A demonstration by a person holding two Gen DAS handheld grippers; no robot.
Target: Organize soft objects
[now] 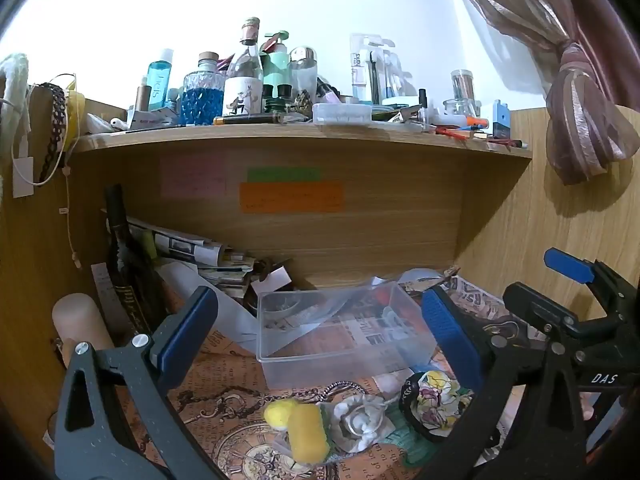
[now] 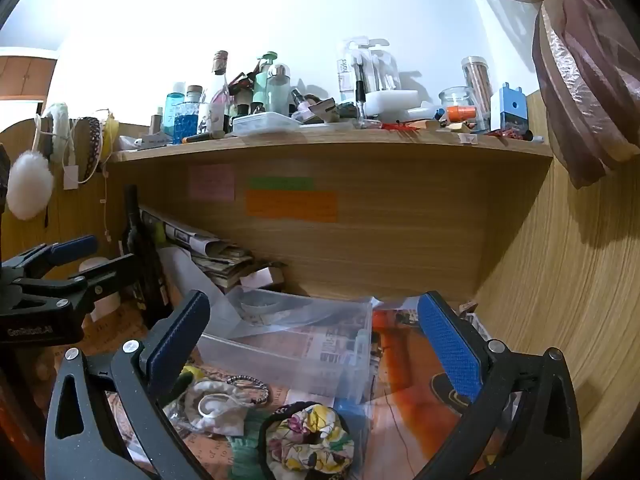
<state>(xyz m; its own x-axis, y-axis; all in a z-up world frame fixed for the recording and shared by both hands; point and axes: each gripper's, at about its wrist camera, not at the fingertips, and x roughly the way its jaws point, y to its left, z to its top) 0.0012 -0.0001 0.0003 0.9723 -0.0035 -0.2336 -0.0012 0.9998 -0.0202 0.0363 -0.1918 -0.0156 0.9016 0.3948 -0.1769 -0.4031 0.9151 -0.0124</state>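
Here both tongs, left (image 1: 316, 320) and right (image 2: 316, 336), gape wide, holding nothing; floral scrunchie (image 2: 308, 438) near clear box (image 2: 288, 344) on worktop (image 2: 408, 400)

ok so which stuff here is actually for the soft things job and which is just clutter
For the job:
floral scrunchie
white scrunchie
yellow sponge
clear plastic box

Just lying about:
shelf bottles
sticky notes
stacked papers
curtain
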